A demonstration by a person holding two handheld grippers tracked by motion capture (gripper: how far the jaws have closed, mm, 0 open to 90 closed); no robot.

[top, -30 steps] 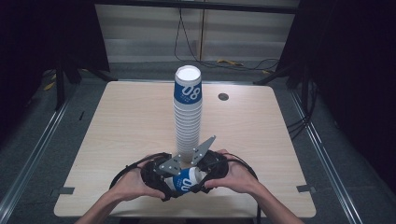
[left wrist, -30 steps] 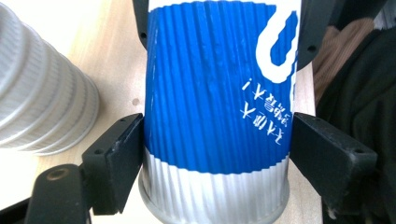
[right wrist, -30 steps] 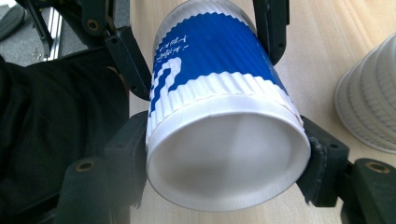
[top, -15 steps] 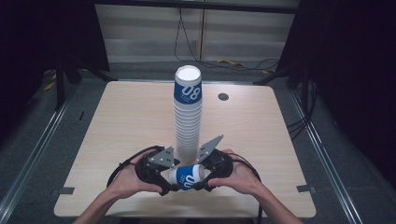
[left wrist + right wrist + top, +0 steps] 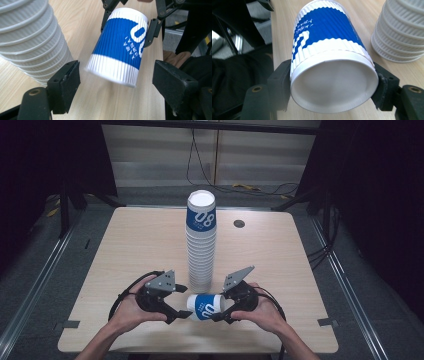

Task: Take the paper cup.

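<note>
Your right tool (image 5: 220, 312) is clamping the cup (image 5: 206, 306) sideways above the table (image 5: 280, 265). Your left tool (image 5: 182, 307) is standing wide, its pads beside the cup's end without touching.

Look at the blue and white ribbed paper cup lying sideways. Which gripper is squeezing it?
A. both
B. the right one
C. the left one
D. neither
B: the right gripper has its fingers pressed on the blue and white ribbed paper cup, while the left gripper stands open, clear of it.
</note>
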